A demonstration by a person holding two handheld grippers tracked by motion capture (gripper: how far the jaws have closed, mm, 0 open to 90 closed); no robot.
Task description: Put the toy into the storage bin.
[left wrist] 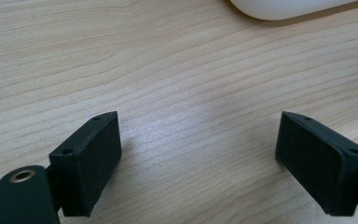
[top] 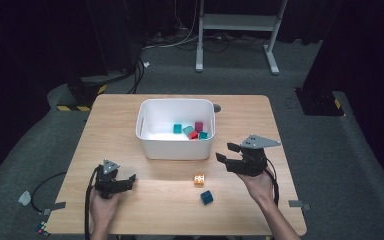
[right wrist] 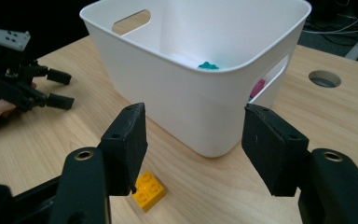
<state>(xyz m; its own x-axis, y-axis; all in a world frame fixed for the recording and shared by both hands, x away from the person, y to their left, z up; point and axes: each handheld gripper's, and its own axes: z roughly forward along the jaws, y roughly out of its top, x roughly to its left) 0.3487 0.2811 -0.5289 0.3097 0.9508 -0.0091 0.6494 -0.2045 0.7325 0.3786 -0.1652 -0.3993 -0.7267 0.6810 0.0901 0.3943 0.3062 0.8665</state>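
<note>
You are holding your right tool (right wrist: 193, 144) with its jaws standing wide apart and nothing between them, above the counter (top: 260, 125) just in front of the white bin (top: 176, 145). The yellow brick (right wrist: 148, 190) is lying below the tool, partly covered by one jaw in the right gripper view; in the high view it is sitting in bare wood between bin and near edge, with a blue brick (top: 207, 197) just beside it toward you. Your left tool (top: 125, 182) is resting low on the counter, jaws also spread and empty, with open wood ahead up to the bin's wall. Teal and red bricks (top: 192, 131) are lying inside the bin; its rim is hiding most of them in the right gripper view.
</note>
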